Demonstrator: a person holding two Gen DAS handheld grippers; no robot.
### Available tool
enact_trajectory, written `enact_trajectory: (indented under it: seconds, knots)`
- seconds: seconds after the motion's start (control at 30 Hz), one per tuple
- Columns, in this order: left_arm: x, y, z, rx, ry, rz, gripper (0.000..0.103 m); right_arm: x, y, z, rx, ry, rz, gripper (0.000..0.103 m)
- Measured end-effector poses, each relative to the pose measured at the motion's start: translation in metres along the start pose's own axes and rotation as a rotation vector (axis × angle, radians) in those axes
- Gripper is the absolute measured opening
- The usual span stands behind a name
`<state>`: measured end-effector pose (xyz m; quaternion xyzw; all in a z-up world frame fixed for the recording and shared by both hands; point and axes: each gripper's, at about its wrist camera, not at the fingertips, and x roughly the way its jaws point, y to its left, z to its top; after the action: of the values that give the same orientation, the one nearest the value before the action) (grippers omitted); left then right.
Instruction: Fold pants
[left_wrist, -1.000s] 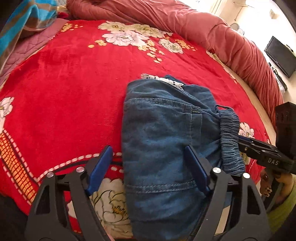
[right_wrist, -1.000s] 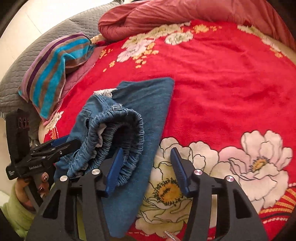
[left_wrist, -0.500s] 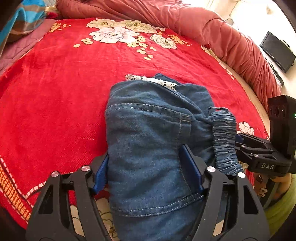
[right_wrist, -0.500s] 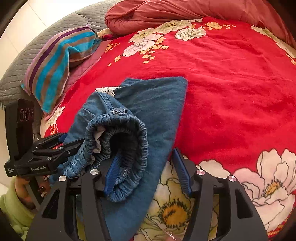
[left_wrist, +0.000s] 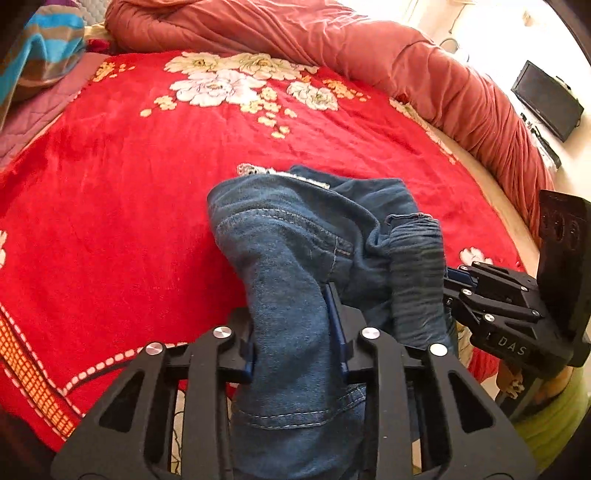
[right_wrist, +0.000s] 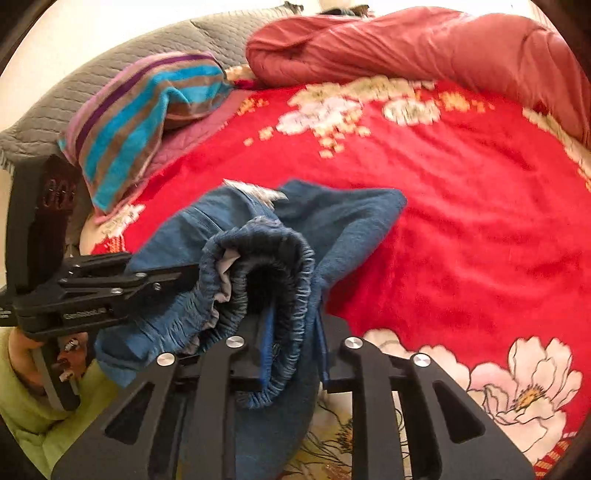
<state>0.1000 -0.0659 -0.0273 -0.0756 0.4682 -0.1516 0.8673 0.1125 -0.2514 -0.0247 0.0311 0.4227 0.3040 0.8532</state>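
Two black two-finger grippers grip the folded blue denim pants (left_wrist: 295, 236) on the red flowered plush blanket (left_wrist: 110, 221) covering the bed. The left gripper (left_wrist: 297, 332) has just been closing and pinches a bunched fold of denim near the seam between its blue pads. The right gripper (right_wrist: 293, 343) has likewise just closed, clamped on the gathered elastic waistband (right_wrist: 258, 266). The pants' far end lies on the blanket. A striped towel (right_wrist: 147, 110) and a rumpled salmon quilt (right_wrist: 424, 44) lie beyond.
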Motion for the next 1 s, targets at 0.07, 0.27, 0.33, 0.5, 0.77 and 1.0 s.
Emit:
enact_trajectory:
  seconds: [0.07, 0.27, 0.33, 0.5, 0.77, 1.0]
  knots:
    - [-0.004, -0.002, 0.005, 0.004, -0.013, -0.001, 0.021, -0.003, 0.004, 0.008, -0.027, -0.018, 0.002, 0.016]
    - [-0.012, -0.002, 0.029, 0.004, -0.053, 0.01, 0.016, 0.0, 0.007, 0.036, -0.066, -0.051, -0.007, 0.016]
    - [-0.012, -0.004, 0.037, 0.016, -0.07, 0.028, 0.016, 0.003, 0.006, 0.044, -0.068, -0.06, -0.012, 0.016]
    - [-0.009, 0.0, 0.052, 0.007, -0.093, 0.043, 0.016, 0.015, 0.003, 0.063, -0.075, -0.065, -0.026, 0.016]
    - [-0.001, 0.011, 0.068, 0.007, -0.125, 0.067, 0.016, 0.028, 0.001, 0.082, -0.093, -0.083, -0.046, 0.016]
    - [0.015, 0.024, 0.069, -0.014, -0.107, 0.08, 0.016, 0.043, -0.007, 0.084, -0.084, -0.064, -0.088, 0.016]
